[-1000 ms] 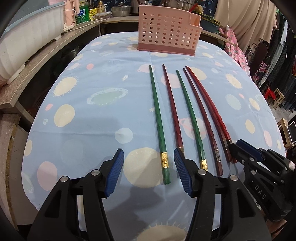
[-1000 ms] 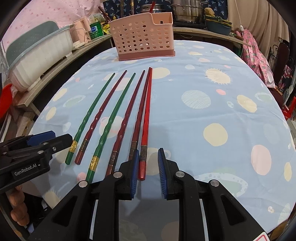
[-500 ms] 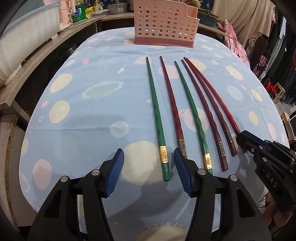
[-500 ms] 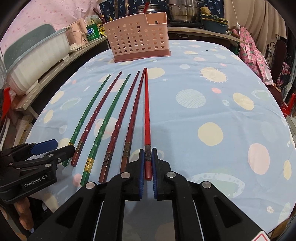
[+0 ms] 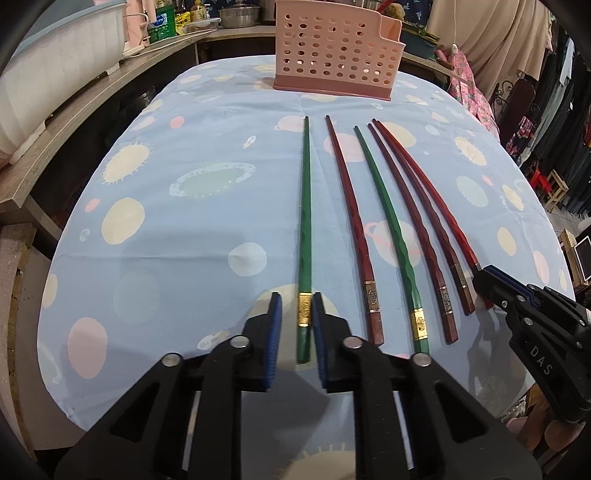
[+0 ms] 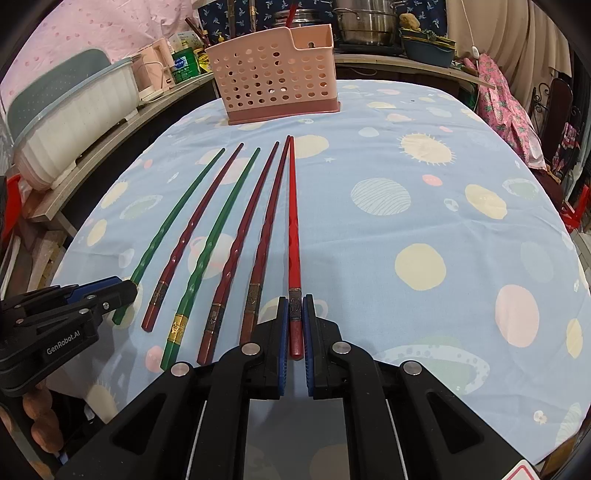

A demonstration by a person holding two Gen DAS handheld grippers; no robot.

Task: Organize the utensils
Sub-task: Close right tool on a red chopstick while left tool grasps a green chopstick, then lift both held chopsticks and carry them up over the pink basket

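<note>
Looking at the worktop [image 5: 155, 258]: six chopsticks lie in a fan on the blue planet-print cloth, thick ends at 6 o'clock, tips toward the pink holder [image 5: 334, 51] standing at 12 o'clock, well apart from the tips.

Left gripper [image 5: 297, 325]: fingers [image 5: 275, 317] straddle the thick end of the leftmost green chopstick [image 5: 306, 221], at its gold band. Narrow gap, but pads show a sliver of space on the left side, right pad looks touching. Can't tell if it's a firm clamp. Chopstick lies flat on the cloth.

Right gripper [image 6: 295, 325]: fingers [image 6: 283, 321] closed in tight on the bright red chopstick [image 6: 293, 221], both pads against its banded thick end. This one is the rightmost of the row, at 3 o'clock of the others, its tip touching the tip of the dark red neighbour [image 6: 267, 229].

Between the two gripped sticks: dark red chopstick [image 5: 351, 221], second green chopstick [image 5: 388, 229] with gold band, another dark red one [image 5: 410, 221], then the neighbour. All flat, not crossing.

White dish tub [image 6: 74, 110] sits on the side shelf at 10 o'clock; steel pot [image 6: 365, 18] behind the holder.
</note>
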